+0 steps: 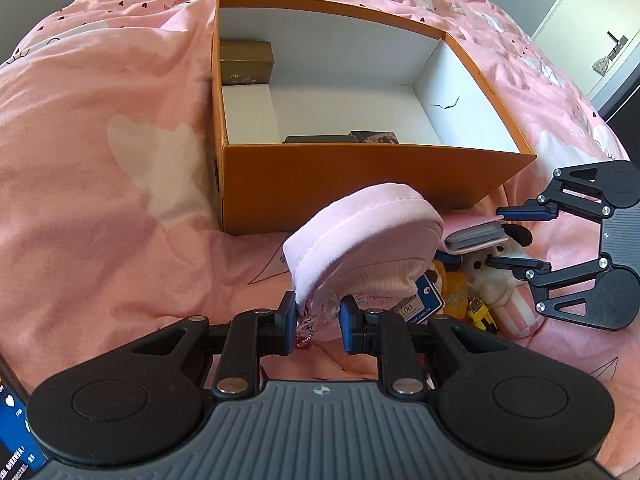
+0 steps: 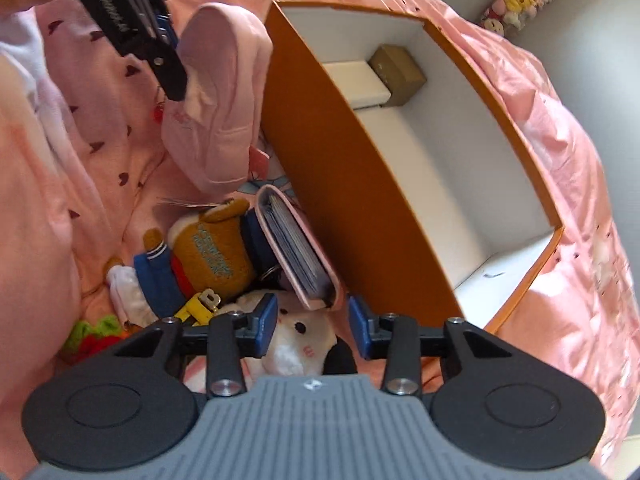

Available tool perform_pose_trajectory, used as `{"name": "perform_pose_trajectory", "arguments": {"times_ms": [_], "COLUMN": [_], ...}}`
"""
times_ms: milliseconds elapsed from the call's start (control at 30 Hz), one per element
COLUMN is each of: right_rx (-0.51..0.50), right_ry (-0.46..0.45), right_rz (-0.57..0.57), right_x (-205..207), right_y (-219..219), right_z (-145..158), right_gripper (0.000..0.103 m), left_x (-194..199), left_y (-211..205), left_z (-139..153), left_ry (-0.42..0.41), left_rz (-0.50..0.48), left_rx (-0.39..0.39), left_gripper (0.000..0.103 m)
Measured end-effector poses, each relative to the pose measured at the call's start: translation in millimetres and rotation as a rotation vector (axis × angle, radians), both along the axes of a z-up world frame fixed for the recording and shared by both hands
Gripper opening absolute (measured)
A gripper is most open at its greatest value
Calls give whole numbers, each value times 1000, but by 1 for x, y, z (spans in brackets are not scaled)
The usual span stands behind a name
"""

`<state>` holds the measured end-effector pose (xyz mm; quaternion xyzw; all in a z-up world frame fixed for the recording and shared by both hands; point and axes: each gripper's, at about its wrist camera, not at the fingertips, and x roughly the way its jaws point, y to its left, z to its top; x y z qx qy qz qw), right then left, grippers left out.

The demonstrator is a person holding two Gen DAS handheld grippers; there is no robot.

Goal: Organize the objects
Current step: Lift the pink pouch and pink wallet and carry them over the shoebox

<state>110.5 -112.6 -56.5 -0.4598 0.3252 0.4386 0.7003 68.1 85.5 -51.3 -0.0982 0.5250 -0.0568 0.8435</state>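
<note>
My left gripper (image 1: 318,322) is shut on the gathered edge of a soft pink pouch (image 1: 360,236), held above the bedspread just in front of an open orange box (image 1: 360,184). In the right wrist view the same pouch (image 2: 224,92) hangs beside the box's outer wall (image 2: 340,184), with the left gripper (image 2: 168,68) at the top left. My right gripper (image 2: 313,326) is open, pointing down, with the near end of a pink card holder (image 2: 296,248) between its fingertips and not squeezed. The card holder leans against the box wall.
The box holds a brown carton (image 1: 246,60), a white carton (image 1: 250,112) and dark flat items (image 1: 320,139). On the pink bedspread (image 1: 120,160) lie a plush bear (image 2: 212,256), a white plush (image 2: 296,340), a yellow toy (image 2: 200,306) and a green knit piece (image 2: 96,332).
</note>
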Motion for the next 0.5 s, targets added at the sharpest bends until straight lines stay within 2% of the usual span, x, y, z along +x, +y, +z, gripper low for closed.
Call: {"name": "perform_pose_trajectory", "arguments": {"times_ms": [133, 267, 400, 500], "right_rx": [59, 132, 160, 184], "right_ry": [17, 22, 13, 55], "right_rz": [-42, -32, -5, -15], "right_x": [9, 9, 11, 20], "right_y": [6, 15, 20, 22], "right_z": [-6, -2, -9, -15], "right_gripper": [31, 31, 34, 34], "left_x": [0, 1, 1, 2], "left_y": [2, 2, 2, 4], "left_z": [0, 0, 0, -2], "left_ry": [-1, -4, -9, -3], "left_rz": [12, 18, 19, 24], "left_rx": [1, -7, -8, -22], "left_gripper": [24, 24, 24, 24]}}
